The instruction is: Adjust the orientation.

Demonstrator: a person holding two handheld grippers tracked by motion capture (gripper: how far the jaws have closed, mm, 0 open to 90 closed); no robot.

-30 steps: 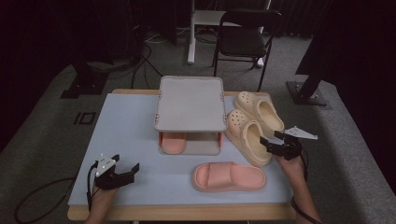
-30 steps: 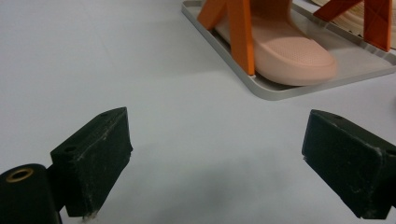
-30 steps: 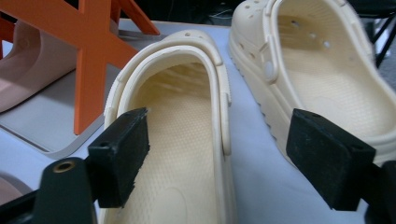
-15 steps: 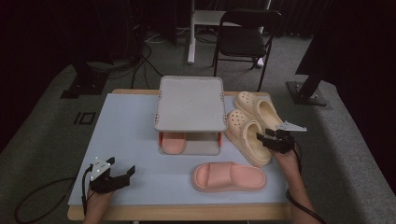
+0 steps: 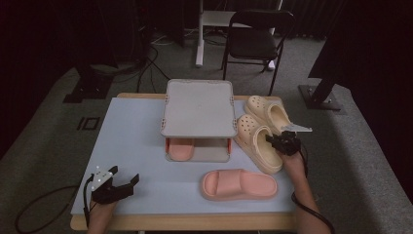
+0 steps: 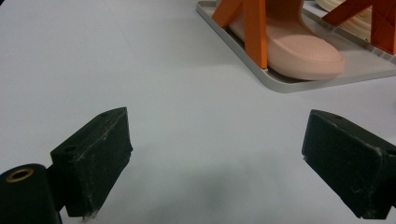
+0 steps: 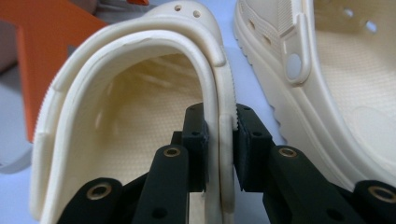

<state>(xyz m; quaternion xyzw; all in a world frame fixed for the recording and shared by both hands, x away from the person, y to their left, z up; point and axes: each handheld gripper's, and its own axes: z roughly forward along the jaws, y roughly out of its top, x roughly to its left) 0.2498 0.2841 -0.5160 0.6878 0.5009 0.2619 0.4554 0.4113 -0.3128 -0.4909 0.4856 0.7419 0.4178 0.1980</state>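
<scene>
From above, the right gripper [image 5: 281, 143] sits on the side wall of the nearer cream clog [image 5: 257, 143], which lies on the pale blue table [image 5: 131, 141] just right of the grey shoe rack [image 5: 198, 108] and beside its twin clog [image 5: 268, 112]. A pink slide [image 5: 239, 184] lies in front of the rack, another pink slide [image 5: 180, 148] on its lower shelf. The left gripper [image 5: 124, 181] hovers near the table's front left corner, well apart from the shoes.

In the left gripper view the jaws stand wide with bare table between them.

In the right gripper view the jaws have just been closing — the pads [image 7: 195, 140] now pinch the clog's wall [image 7: 223, 126], one inside, one outside.
</scene>
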